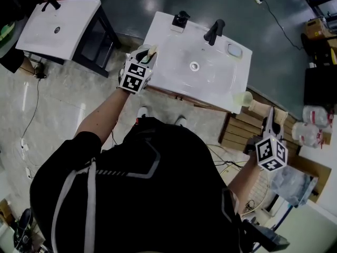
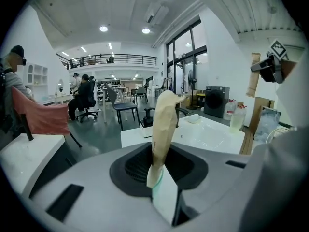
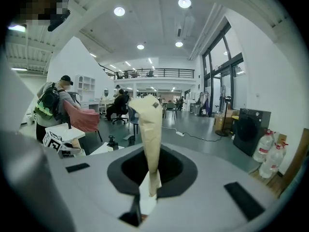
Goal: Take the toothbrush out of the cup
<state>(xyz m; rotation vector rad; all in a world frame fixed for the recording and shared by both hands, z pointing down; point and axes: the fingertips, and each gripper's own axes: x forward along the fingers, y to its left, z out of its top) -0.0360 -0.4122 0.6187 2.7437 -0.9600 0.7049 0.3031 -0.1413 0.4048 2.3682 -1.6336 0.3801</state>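
Note:
A translucent yellowish cup [image 1: 243, 98] stands on the near right corner of the white sink [image 1: 168, 46]; it also shows far off as the cup [image 2: 236, 119]. I see no toothbrush in it or anywhere else. My left gripper [image 1: 150, 51] hovers over the sink's near left corner, its beige-taped jaws together, as the left gripper [image 2: 166, 98] confirms; a pale green strip runs along their base and I cannot tell what it is. My right gripper [image 1: 270, 115] hangs off the sink to the right of the cup, apart from it. The right gripper [image 3: 145, 103] is shut with nothing in it.
On the sink stand a black faucet [image 1: 214, 31], a soap dispenser [image 1: 180, 20] and a soap dish [image 1: 234, 50]. A second white basin [image 1: 58, 22] stands at the left. Water bottles [image 1: 310, 125] and wooden boards [image 1: 239, 130] lie at the right, cables on the floor.

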